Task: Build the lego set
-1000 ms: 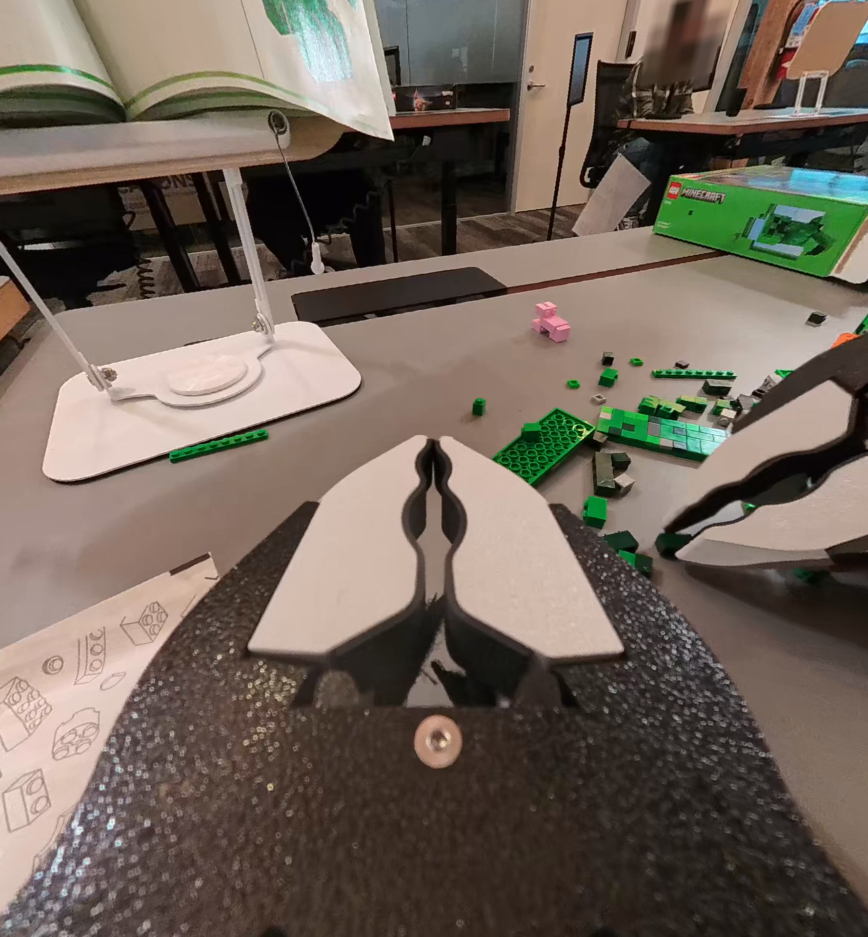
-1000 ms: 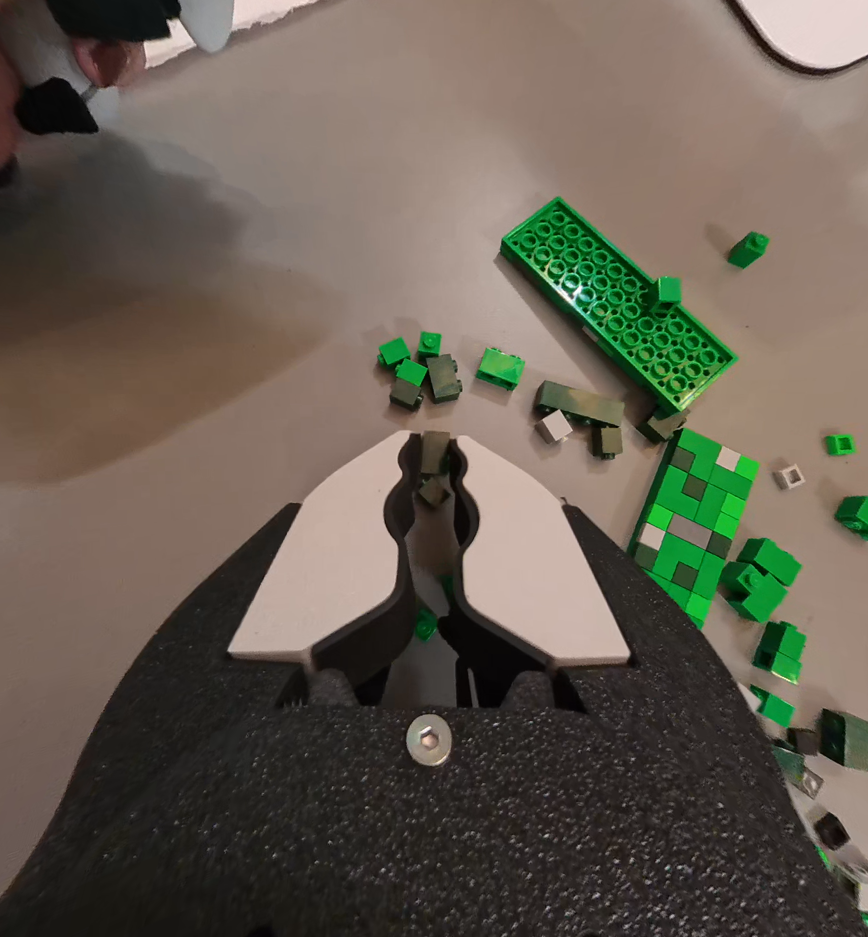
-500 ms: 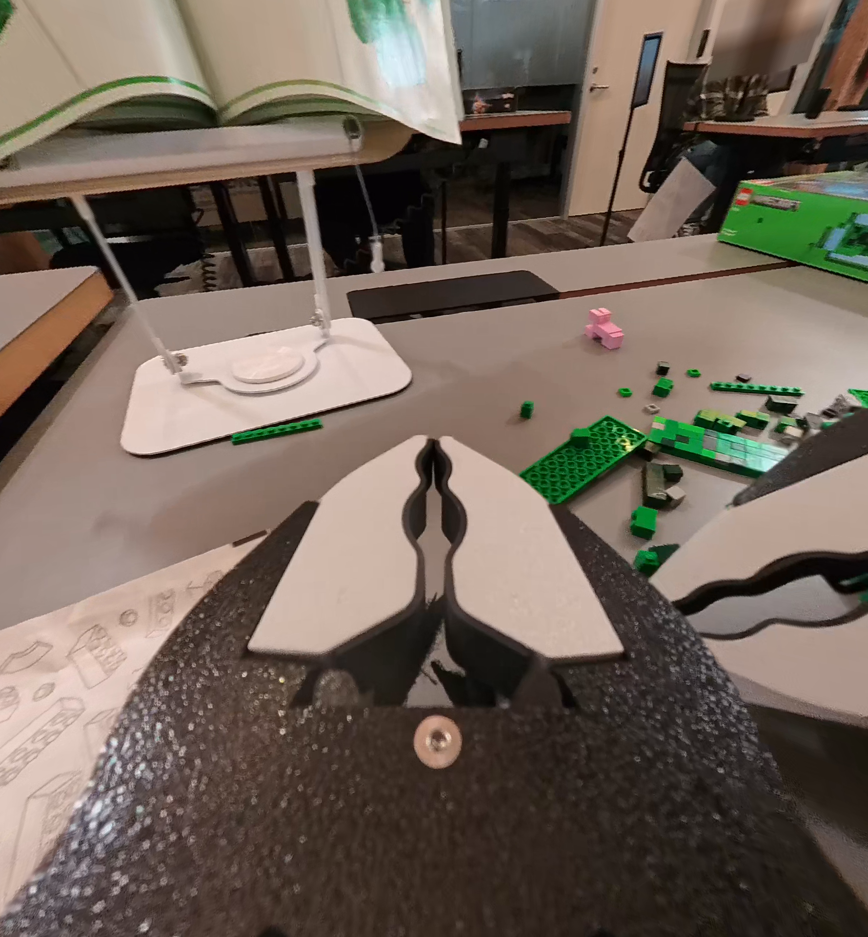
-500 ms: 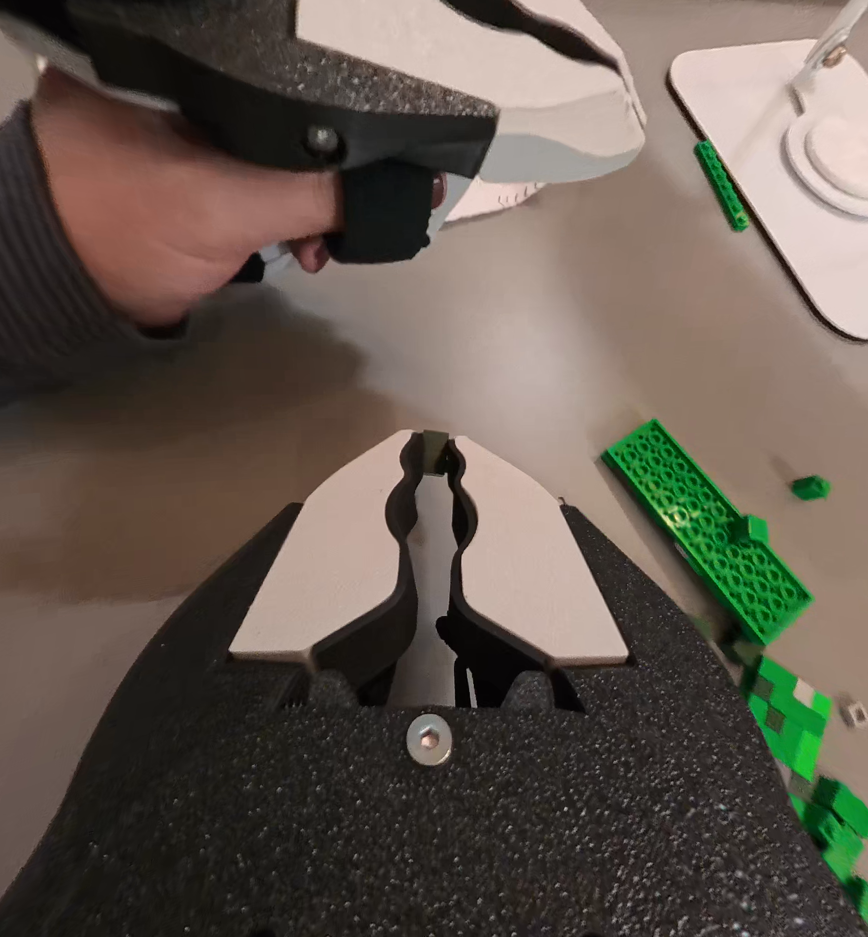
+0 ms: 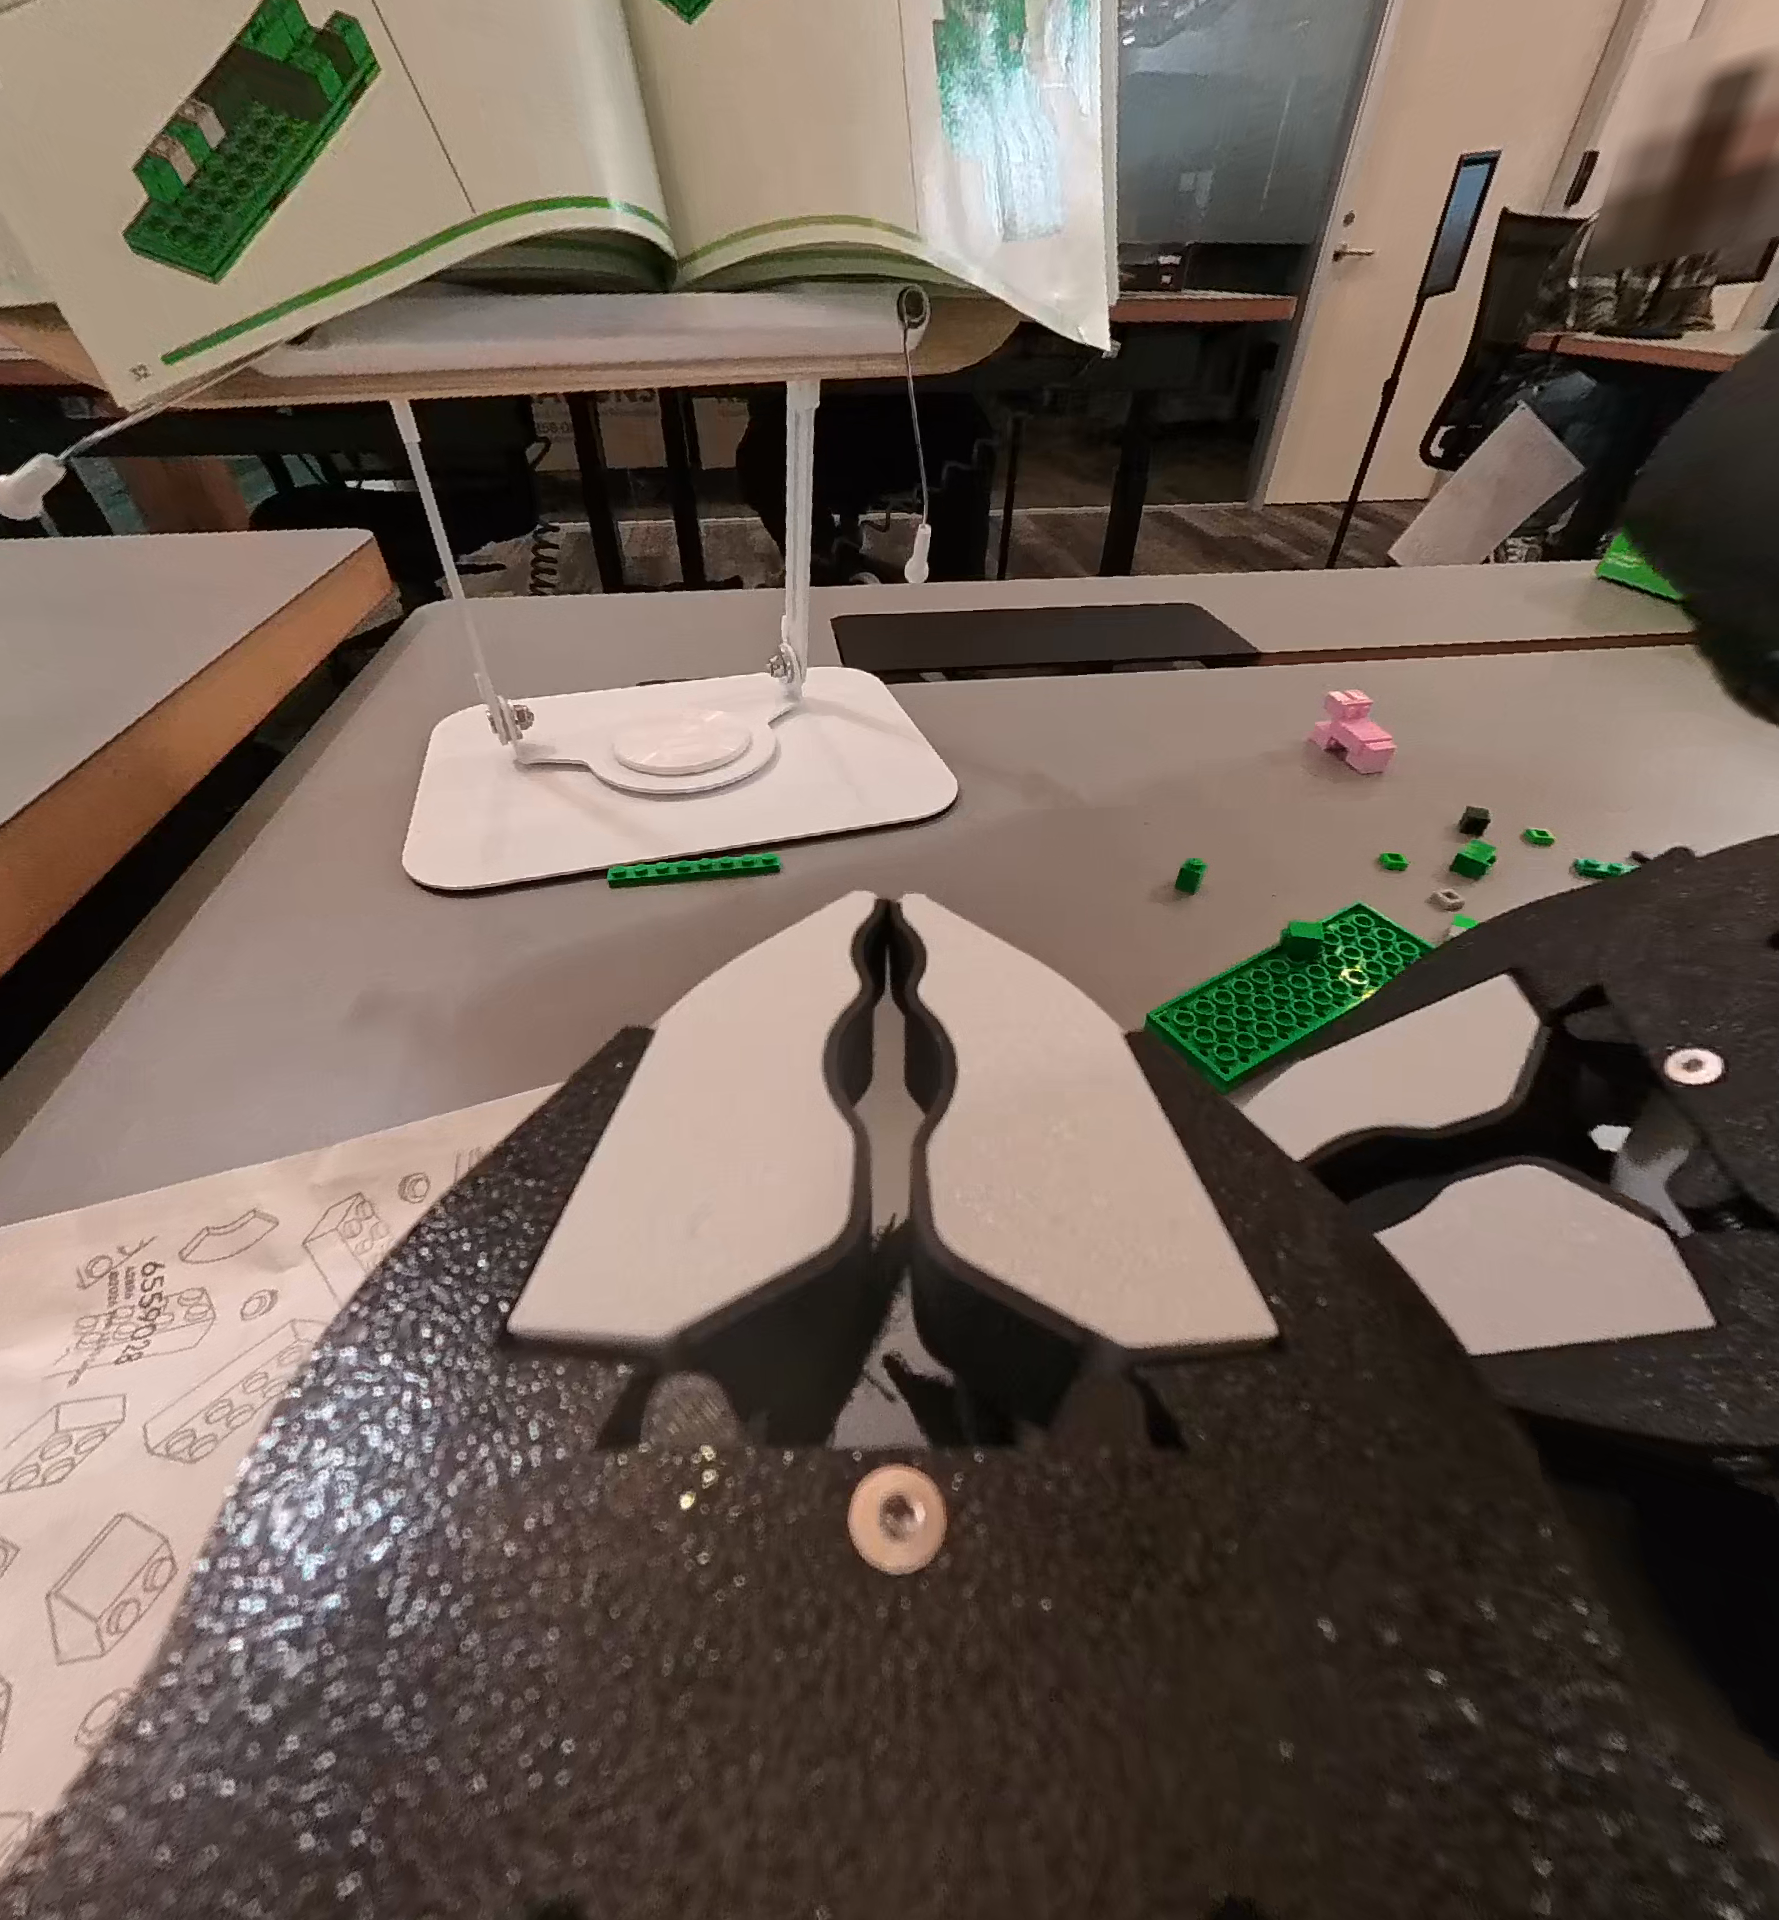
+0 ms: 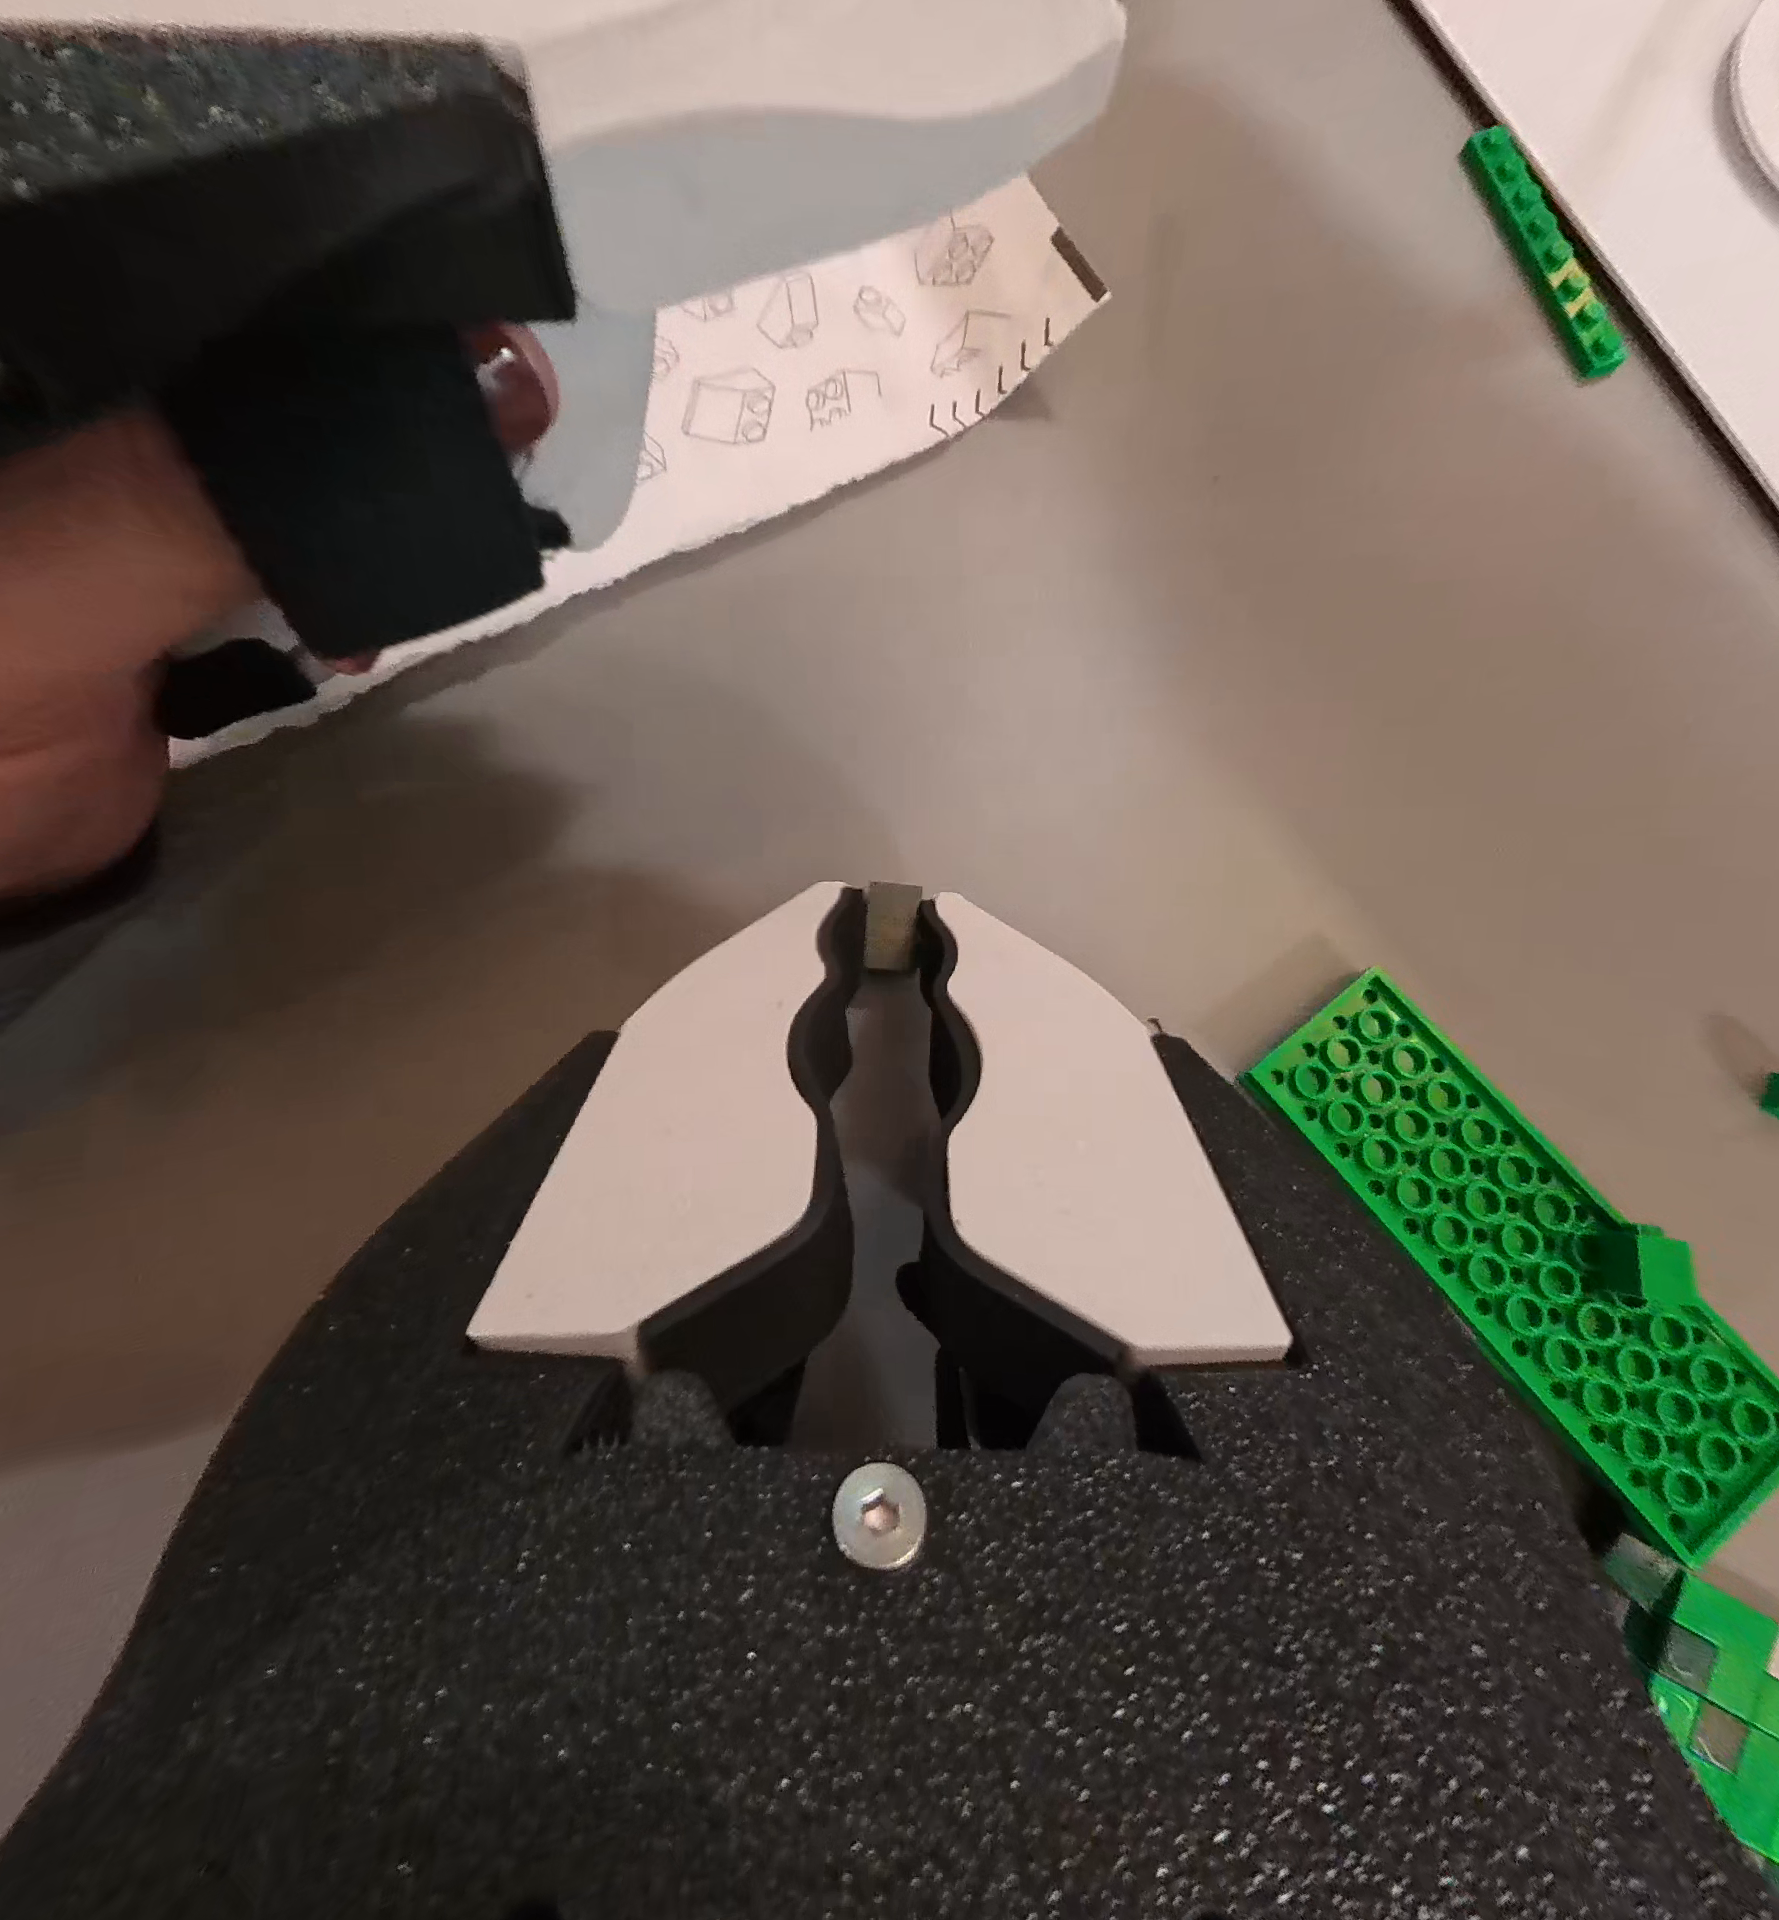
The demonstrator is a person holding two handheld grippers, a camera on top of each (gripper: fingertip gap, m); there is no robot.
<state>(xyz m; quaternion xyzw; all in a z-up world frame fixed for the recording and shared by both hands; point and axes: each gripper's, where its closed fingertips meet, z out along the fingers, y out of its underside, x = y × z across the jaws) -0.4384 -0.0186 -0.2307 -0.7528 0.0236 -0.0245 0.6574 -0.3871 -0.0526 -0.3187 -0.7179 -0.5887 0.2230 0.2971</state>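
My right gripper (image 6: 890, 914) is shut on a small dark olive-green brick (image 6: 890, 925) at its fingertips, held above the bare grey table. It also shows in the left wrist view (image 5: 1487, 1164), close beside my left gripper. My left gripper (image 5: 890, 914) is shut and empty, above the table near a printed paper bag (image 5: 85, 1403). A bright green baseplate (image 6: 1519, 1247) with one small green brick (image 6: 1638, 1262) on it lies right of the right gripper; it shows in the left wrist view (image 5: 1280, 997) too. A green mosaic plate (image 6: 1758, 1714) lies at the lower right.
A white book stand (image 5: 677, 769) holds an open instruction booklet (image 5: 449, 135) at the back. A long thin green plate (image 5: 693, 868) lies against its base. A pink pig figure (image 5: 1352, 732) and loose green bricks (image 5: 1467, 857) lie to the right. A hand (image 6: 43, 665) holds the left gripper. About 10 cm separates my left fingertips from my right. The green mosaic plate (image 6: 1758, 1714) lies around 20 cm away from my right fingertips.
My right gripper has lifted the dark brick from the pile and carried it left, next to my left gripper. My left gripper has tilted up, bringing the booklet into view.
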